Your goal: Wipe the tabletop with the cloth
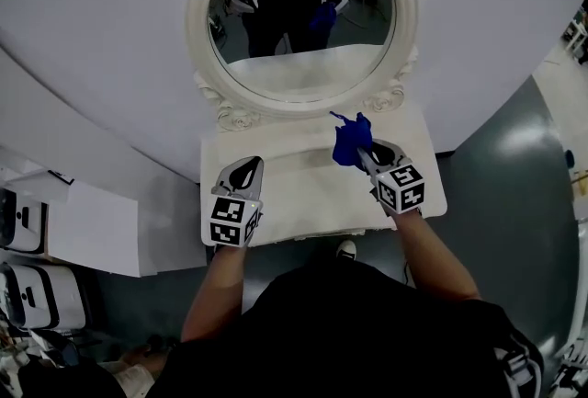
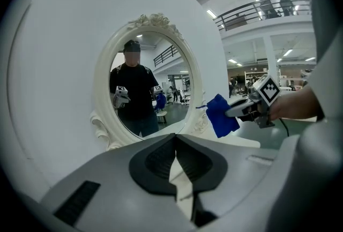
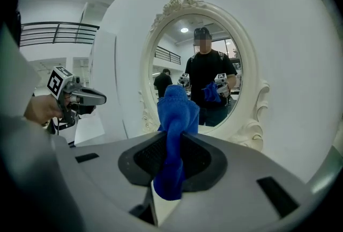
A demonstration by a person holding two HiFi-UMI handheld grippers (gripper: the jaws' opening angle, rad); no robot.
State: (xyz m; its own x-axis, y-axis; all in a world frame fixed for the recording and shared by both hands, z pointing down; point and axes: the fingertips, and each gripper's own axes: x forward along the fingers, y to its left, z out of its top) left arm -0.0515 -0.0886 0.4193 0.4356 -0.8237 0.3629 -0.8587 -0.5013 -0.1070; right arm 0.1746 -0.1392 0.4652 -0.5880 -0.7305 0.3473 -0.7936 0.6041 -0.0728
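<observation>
Left gripper (image 1: 243, 168) sits over the near left part of the tabletop (image 1: 308, 203). Jaws pressed together, nothing between them in its own view. It's idle and well apart from the cloth.

The tabletop is small, white and bare, with the oval mirror (image 1: 303, 74) standing at its far edge.

The blue cloth (image 1: 350, 139) is right of centre at the far side, just in front of the mirror's base, pinched in the right gripper (image 1: 366, 151). The jaws are clamped on its middle. The right gripper view shows a bunched lump sticking out past the tips and a short tail trailing back between the jaws.

The cloth's long axis runs near to far along the jaw line, with the free end pointing at the mirror and angled slightly left. From the left gripper view that free end droops down off the tips. It looks to be at or just above the surface, but contact can't be confirmed.

Step, as a judgement: cloth is grasped and brought to the far right of the tabletop. Either the wiping pass is just starting or the cloth isn't pressed down yet.

Next move likely calls for:
- dropping the tips so the bunched end lies flat on the surface
- dragging it leftward and toward the near edge
- staying off the carved mirror base
- keeping the left gripper out of the sweep path
</observation>
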